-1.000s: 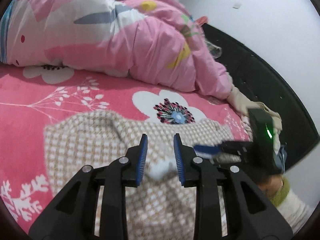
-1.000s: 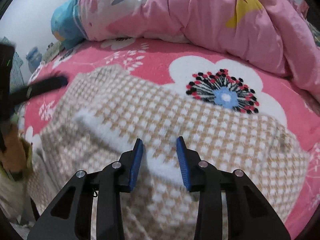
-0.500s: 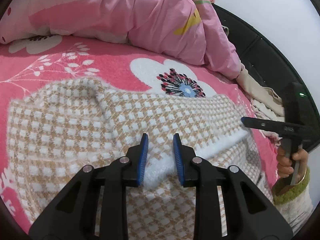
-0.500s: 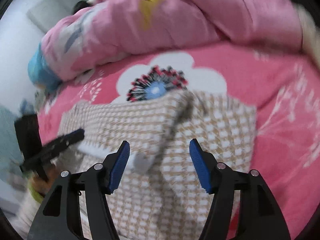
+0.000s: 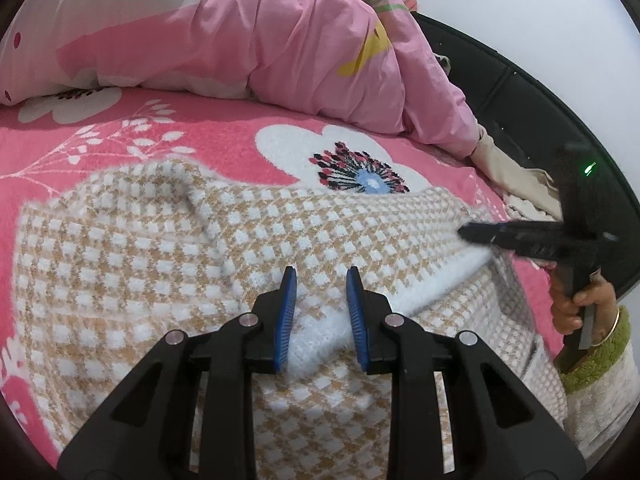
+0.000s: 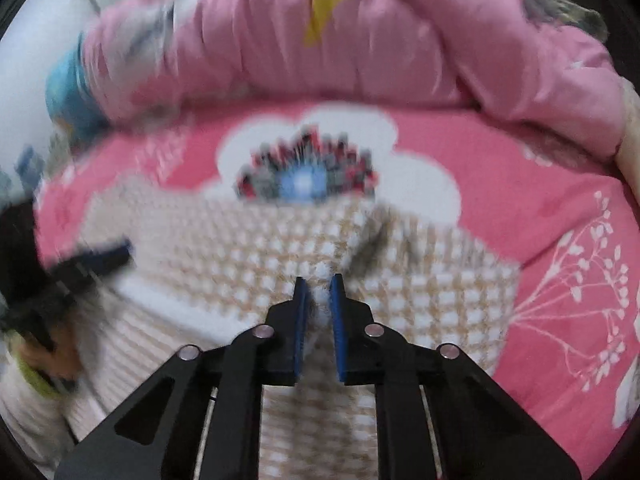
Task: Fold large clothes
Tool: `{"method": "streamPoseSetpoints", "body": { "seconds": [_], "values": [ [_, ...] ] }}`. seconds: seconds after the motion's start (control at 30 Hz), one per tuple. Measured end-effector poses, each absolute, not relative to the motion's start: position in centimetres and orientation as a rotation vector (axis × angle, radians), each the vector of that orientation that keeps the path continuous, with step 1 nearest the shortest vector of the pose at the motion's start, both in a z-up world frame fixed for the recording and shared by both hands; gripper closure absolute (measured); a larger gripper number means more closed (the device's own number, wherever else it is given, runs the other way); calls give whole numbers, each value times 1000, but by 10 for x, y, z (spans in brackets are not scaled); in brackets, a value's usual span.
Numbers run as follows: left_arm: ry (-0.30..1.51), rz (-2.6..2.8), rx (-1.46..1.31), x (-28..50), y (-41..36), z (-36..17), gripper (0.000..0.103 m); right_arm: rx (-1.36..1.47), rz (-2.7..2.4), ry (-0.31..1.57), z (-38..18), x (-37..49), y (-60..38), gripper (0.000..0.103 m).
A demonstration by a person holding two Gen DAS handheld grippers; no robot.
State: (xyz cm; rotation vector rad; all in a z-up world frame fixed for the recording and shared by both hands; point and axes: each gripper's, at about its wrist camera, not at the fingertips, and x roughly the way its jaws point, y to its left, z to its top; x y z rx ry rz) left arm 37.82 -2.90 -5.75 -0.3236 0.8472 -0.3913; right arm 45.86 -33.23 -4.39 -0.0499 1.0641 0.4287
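A large tan-and-white checked knit garment [image 5: 160, 264] lies spread on the pink flowered bed; it also shows in the right wrist view [image 6: 248, 264]. My left gripper [image 5: 321, 280] is shut on the garment's white hem band [image 5: 320, 332], which runs between its pads. My right gripper [image 6: 319, 284] is shut on the same white edge at the garment's right corner; it also shows from the side in the left wrist view [image 5: 464, 234]. The left gripper appears blurred in the right wrist view [image 6: 120, 254].
A crumpled pink duvet [image 5: 280, 40] is piled along the far side of the bed [image 5: 160, 136]. A black padded headboard [image 5: 532, 120] stands at the right with beige cloth [image 5: 508, 172] beside it. A blue pillow [image 6: 66, 96] lies far left.
My right gripper went from wide open to shut on the garment's white edge at the right corner. My left gripper kept its hold on the hem and barely moved.
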Motion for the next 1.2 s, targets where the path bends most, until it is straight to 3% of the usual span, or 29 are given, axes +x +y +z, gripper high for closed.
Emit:
{"method": "streamPoseSetpoints", "body": {
  "seconds": [0.13, 0.33, 0.47, 0.6, 0.8, 0.9, 1.2],
  "values": [
    [847, -392, -327, 379, -28, -58, 78, -21, 301, 1036, -18, 453, -345, 61],
    [845, -392, -329, 378, -28, -58, 78, -23, 430, 893, 24, 442, -307, 53],
    [843, -393, -332, 378, -28, -58, 78, -71, 499, 898, 4, 454, -254, 50],
    [850, -391, -333, 379, -28, -59, 78, -90, 453, 1007, -53, 472, -235, 42],
    [842, -401, -355, 379, -24, -59, 78, -22, 483, 938, -23, 449, -244, 42],
    [846, -401, -358, 379, -24, -57, 78, -117, 461, 944, -50, 435, -234, 41],
    [818, -353, -305, 403, -40, -15, 70, -131, 449, 923, -49, 430, -233, 40]
  ]
}}
